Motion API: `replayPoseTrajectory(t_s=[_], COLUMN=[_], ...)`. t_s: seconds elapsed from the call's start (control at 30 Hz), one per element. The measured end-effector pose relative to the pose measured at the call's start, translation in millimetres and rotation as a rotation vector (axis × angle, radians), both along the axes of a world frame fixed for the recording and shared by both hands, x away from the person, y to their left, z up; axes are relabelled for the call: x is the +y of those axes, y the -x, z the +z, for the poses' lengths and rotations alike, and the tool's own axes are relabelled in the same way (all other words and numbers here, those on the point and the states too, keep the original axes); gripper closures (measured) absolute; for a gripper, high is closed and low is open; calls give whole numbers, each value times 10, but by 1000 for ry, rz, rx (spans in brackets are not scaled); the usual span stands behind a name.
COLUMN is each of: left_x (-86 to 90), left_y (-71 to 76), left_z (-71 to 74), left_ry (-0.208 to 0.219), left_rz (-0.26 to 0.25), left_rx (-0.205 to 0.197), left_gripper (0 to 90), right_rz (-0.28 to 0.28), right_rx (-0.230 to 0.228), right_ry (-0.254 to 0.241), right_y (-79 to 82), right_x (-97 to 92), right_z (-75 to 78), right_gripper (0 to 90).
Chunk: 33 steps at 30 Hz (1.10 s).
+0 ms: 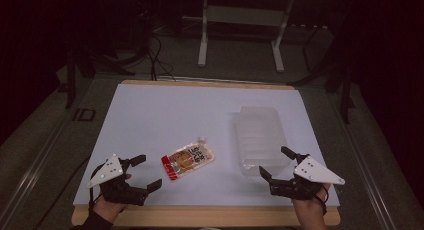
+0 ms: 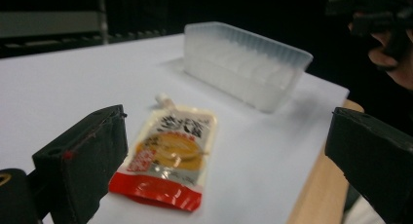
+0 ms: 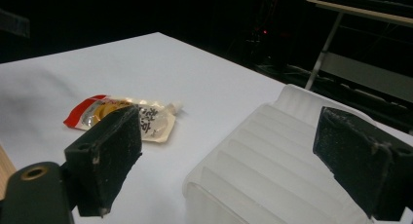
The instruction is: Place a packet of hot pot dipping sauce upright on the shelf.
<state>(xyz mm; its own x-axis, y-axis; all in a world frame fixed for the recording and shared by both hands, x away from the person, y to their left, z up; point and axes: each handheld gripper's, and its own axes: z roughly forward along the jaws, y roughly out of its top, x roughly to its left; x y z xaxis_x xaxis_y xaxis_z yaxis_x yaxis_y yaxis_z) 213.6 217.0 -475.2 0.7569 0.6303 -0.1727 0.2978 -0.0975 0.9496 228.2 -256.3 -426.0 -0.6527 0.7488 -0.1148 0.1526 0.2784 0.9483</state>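
A flat food pouch [image 1: 188,160] with a red bottom band and a small white spout lies on the white table sheet [image 1: 165,115], left of centre. A clear ribbed plastic tray [image 1: 261,138] sits upside down to its right. My left gripper [image 1: 147,171] hovers open near the front left edge, its jaws pointing toward the pouch [image 2: 169,153] with nothing between them. My right gripper [image 1: 276,163] stands open at the front right, jaws apart at the near end of the tray [image 3: 272,170]; the pouch [image 3: 127,116] lies further off.
The sheet covers a wooden tabletop whose front edge [image 1: 210,216] runs just under both hands. Beyond the table stands a white metal frame [image 1: 240,30] on a dark floor with cables. Surroundings are dim.
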Motion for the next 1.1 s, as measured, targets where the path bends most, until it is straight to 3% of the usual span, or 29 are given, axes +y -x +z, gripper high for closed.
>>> replayPoseTrajectory(t_s=[0.27,0.37,0.5,0.73,1.0,1.1], left_x=[124,196,257,255,211,192], left_y=[-70,-104,-147,-292,-503,-597], left_z=[-49,-62,-68,-23,-15,-32], left_ry=[-14,7,20,-11,-41,-40], left_rz=[2,-9,-20,-9,-45,-63], left_rx=[18,46,50,54,63,87], left_gripper=[58,57,57,57,58,59], right_rz=[16,25,45,66,87,89], right_rx=[1,5,-13,-31,-16,-19], right_ry=[-28,-46,-64,-52,-46,-34], right_y=[0,1,28,53,53,59], right_x=[14,23,31,59,84,101], right_z=[7,11,34,41,36,34], right_gripper=[104,104,104,104,104,104])
